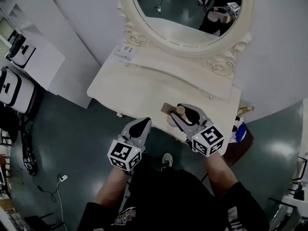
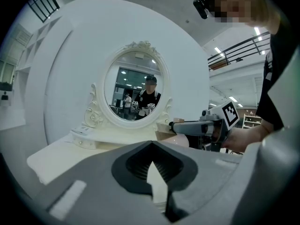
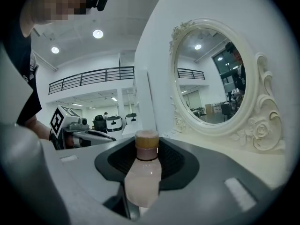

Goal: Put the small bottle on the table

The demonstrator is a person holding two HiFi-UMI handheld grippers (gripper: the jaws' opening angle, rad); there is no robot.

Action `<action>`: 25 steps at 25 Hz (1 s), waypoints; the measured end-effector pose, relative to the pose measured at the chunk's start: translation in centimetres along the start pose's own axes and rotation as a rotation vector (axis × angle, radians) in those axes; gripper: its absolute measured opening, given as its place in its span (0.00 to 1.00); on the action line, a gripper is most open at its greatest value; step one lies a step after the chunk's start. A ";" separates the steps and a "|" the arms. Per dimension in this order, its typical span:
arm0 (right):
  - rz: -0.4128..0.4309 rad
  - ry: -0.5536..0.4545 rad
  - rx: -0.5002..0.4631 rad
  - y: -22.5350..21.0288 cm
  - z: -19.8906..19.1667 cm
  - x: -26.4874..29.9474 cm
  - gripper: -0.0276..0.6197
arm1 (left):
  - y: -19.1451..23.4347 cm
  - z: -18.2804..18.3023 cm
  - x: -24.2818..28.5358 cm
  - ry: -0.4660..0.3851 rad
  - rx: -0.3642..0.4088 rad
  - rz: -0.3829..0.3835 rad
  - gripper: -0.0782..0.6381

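Pale pink with a tan cap, the one small bottle (image 3: 143, 175) stands upright, clamped in the jaws of the right gripper (image 1: 182, 110) at the near right edge of the cream counter (image 1: 144, 88). Let go this close to the edge, it could tip off onto the floor. The left gripper (image 1: 142, 122), jaws together on nothing, hangs just short of that edge. Two grippers, one oval mirror (image 1: 187, 8).

right tool (image 3: 143, 172) clamps small bottle (image 3: 143, 179) upright | mirror (image 3: 213, 76) right | table (image 3: 262, 165)
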State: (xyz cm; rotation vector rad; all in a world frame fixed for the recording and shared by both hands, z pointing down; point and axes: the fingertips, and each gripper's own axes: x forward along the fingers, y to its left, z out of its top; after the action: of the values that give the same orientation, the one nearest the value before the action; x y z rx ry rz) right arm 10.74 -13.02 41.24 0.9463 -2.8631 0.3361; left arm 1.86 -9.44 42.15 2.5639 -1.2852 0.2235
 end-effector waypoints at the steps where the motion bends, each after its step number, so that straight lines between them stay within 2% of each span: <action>1: -0.003 -0.001 0.001 -0.1 0.0 0.1 0.30 | 0.0 -0.1 0.1 0.004 0.002 -0.003 0.11; 12: -0.067 0.003 0.022 -1.6 -0.4 2.4 0.30 | 2.4 -0.2 1.9 0.026 0.021 -0.073 0.11; 25: -0.196 0.010 0.055 -4.3 0.3 8.9 0.30 | 9.5 1.8 4.9 0.056 0.055 -0.194 0.11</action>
State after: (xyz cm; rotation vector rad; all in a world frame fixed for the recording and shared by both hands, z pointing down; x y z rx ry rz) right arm 6.15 -21.56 43.19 1.2198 -2.7346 0.3999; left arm -2.83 -19.12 43.23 2.6867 -1.0156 0.2934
